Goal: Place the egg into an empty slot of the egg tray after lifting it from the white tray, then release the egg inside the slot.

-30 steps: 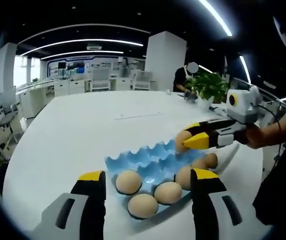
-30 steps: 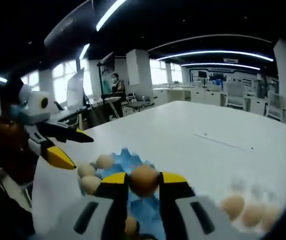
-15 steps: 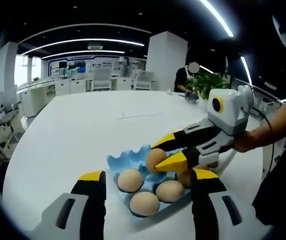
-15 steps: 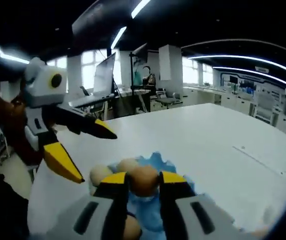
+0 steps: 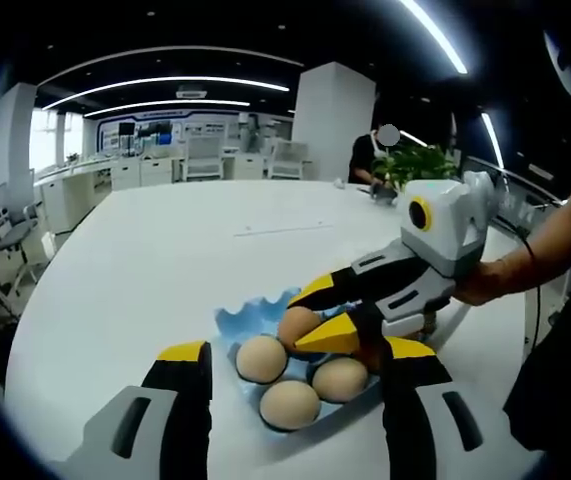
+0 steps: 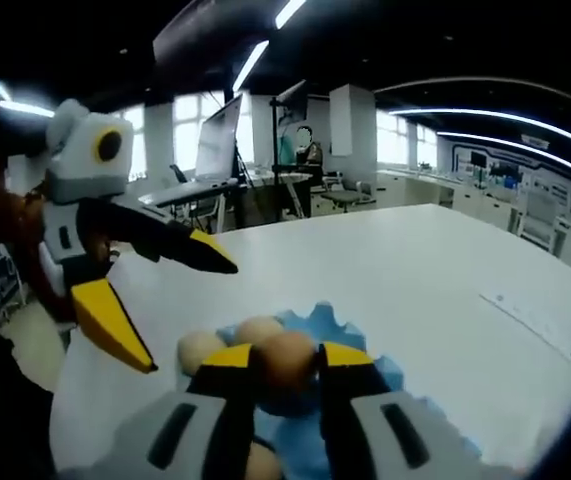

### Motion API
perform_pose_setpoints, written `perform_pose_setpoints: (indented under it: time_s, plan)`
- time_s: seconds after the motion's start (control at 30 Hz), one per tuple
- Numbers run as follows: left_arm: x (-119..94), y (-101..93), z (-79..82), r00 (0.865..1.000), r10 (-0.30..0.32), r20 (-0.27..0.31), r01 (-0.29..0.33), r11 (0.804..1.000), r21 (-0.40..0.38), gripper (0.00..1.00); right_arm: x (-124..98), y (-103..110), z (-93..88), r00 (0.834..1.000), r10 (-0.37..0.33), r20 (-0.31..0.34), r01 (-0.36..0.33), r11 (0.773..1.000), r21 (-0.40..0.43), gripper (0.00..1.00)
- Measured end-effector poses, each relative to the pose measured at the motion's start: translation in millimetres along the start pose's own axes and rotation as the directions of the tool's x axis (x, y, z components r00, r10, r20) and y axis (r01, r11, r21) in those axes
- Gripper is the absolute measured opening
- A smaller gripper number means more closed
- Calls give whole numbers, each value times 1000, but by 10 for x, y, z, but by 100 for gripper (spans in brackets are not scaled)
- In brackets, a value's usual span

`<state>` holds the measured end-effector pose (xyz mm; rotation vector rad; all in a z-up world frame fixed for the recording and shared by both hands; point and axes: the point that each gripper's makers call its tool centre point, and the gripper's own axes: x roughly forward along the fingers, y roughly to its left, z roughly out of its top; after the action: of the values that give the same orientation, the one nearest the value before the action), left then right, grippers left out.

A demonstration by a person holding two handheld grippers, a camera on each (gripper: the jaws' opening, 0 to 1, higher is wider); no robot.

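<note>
A blue egg tray (image 5: pixel 248 319) lies on the white table (image 5: pixel 165 260) just beyond my left gripper (image 5: pixel 297 351), whose jaws stand wide open with nothing held. Three eggs (image 5: pixel 290 403) sit in the tray's near slots. My right gripper (image 5: pixel 303 318) comes in from the right, shut on a brown egg (image 5: pixel 295 324) low over the tray's middle. In the right gripper view the held egg (image 6: pixel 285 362) sits between the yellow-tipped jaws of the right gripper (image 6: pixel 287 358) above the blue tray (image 6: pixel 340 325), with two more eggs (image 6: pixel 257 330) to its left. The left gripper (image 6: pixel 183 312) hangs open beside them.
A hand (image 5: pixel 500 282) holds the right gripper at the table's right edge. A potted plant (image 5: pixel 420 168) and a seated person (image 5: pixel 368 160) are at the far end. Desks and a monitor (image 6: pixel 210 150) stand beyond the table. Bare white tabletop spreads to the left and back.
The right gripper has carried the egg from the tray's far right edge leftward and down over its middle. The left gripper has stayed put and open.
</note>
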<state>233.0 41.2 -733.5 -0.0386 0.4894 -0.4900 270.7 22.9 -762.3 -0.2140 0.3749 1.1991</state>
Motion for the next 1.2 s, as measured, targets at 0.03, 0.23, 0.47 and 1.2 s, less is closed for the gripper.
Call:
perform_pose_setpoints:
  time_s: [0.03, 0.23, 0.47, 1.2]
  plan:
    - [4, -3, 2, 1000, -1, -1, 1, 1000, 2, 67, 1, -1, -2, 1000, 0, 0, 0, 1000, 2, 24]
    - [4, -14, 15, 1000, -3, 3, 3, 1000, 4, 67, 5, -17, -19, 1000, -3, -11, 3, 999, 32, 24]
    - [-13, 13, 13, 1000, 1, 1, -1, 1000, 3, 66, 0, -31, -31, 1000, -8, -8, 9, 997, 73, 24]
    - [-3, 13, 43, 1000, -5, 13, 5, 1000, -1, 65, -38, -36, -129, 999, 25, -22, -19, 977, 210, 22]
